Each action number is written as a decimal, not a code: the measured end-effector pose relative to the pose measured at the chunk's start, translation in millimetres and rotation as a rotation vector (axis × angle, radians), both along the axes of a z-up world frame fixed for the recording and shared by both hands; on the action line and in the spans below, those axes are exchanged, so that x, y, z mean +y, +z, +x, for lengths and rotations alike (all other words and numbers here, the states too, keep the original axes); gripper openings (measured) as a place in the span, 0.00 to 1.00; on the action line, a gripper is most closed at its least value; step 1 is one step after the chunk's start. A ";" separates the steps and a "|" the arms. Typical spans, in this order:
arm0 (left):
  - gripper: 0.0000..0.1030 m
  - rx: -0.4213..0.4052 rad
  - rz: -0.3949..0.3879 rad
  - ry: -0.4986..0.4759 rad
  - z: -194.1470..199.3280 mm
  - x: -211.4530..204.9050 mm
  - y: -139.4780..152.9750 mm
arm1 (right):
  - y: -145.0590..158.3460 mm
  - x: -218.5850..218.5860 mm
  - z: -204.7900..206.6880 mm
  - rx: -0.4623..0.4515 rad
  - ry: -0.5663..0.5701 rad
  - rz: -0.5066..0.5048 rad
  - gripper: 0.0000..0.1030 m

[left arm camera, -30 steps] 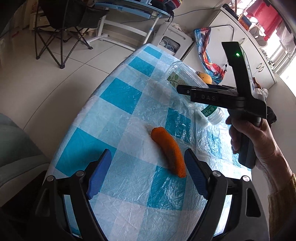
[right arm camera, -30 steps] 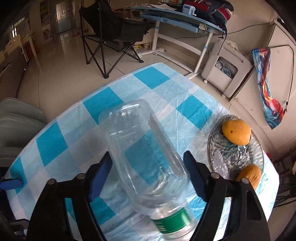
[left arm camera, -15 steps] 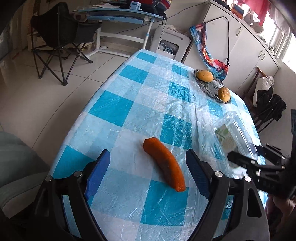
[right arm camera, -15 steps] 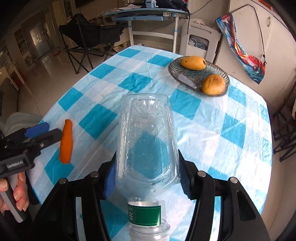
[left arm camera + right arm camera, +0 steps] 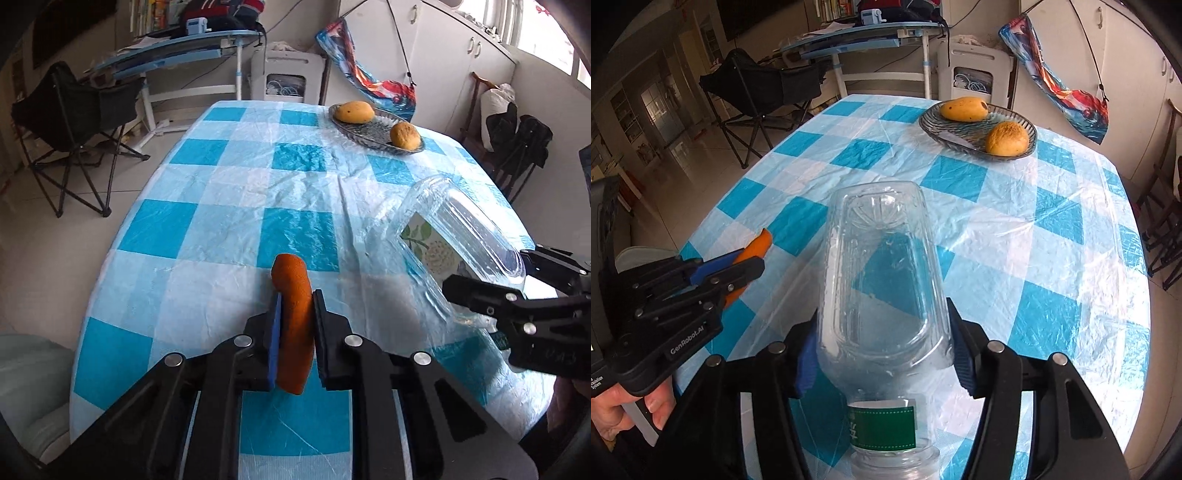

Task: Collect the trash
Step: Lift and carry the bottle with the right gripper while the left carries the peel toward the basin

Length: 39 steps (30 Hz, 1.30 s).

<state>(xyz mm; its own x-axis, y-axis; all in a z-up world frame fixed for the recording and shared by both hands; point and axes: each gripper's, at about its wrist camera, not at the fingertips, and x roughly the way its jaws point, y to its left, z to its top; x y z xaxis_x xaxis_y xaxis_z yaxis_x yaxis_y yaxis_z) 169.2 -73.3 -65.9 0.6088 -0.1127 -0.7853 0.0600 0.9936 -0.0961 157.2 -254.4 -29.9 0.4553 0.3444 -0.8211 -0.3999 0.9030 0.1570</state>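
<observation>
An orange carrot-like piece (image 5: pixel 290 273) lies on the blue-and-white checked tablecloth (image 5: pixel 221 184). My left gripper (image 5: pixel 297 297) is closing on it, and its blue pads press both sides of it. From the right wrist view the same piece (image 5: pixel 759 242) pokes out past the left gripper (image 5: pixel 750 267). A clear empty plastic bottle (image 5: pixel 882 280) with a green label sits between the pads of my right gripper (image 5: pixel 882 328), base pointing away and neck toward the camera. In the left wrist view that bottle (image 5: pixel 454 229) is held above the table's right side by the right gripper (image 5: pixel 476 291).
A glass dish (image 5: pixel 934 129) with two yellow-orange fruits stands at the far right of the table. A black folding chair (image 5: pixel 74 122) and a blue desk (image 5: pixel 177 48) stand beyond the table on the left. Dark chairs (image 5: pixel 524 147) stand by the right edge.
The left gripper moved forward over the orange piece and closed its jaws on it. The right gripper swung with the bottle from in front of the left camera to the table's right side.
</observation>
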 end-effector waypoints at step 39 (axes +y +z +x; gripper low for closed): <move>0.15 -0.051 0.139 -0.202 -49.4 -39.0 2.1 | -0.3 -17.1 -29.0 0.001 -0.076 0.052 0.56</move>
